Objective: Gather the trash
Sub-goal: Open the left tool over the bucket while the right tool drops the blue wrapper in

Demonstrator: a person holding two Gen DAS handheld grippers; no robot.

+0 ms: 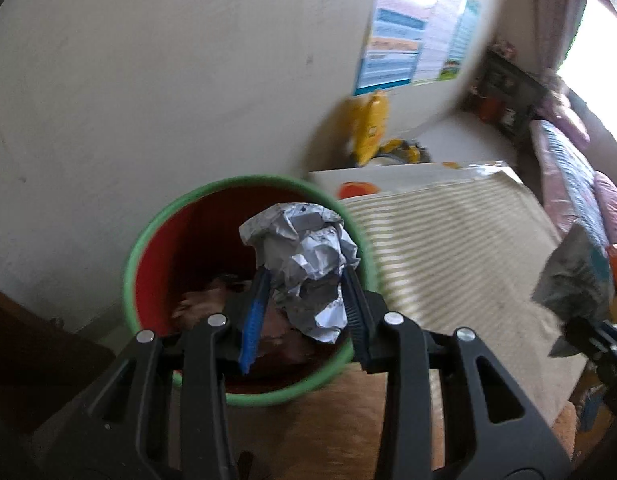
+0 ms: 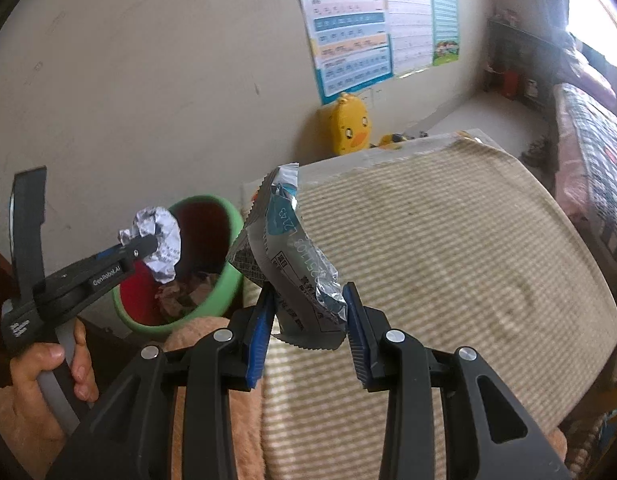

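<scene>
left tongs [image 1: 304, 276]: clamped, angled down | right tongs [image 2: 308, 300]: clamped, angled down

Open bin [image 1: 148, 240] mouth, wall [image 1: 148, 80] behind

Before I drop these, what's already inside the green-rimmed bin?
Inside the bin, some crumpled brownish and pale scraps lie on the bottom. The paper ball in the left gripper hides the rest.

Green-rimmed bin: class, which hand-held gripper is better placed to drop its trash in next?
Left. The left hand-held gripper holds its crumpled paper over the bin; the right hand-held gripper holds its foil wrapper beside it.
</scene>
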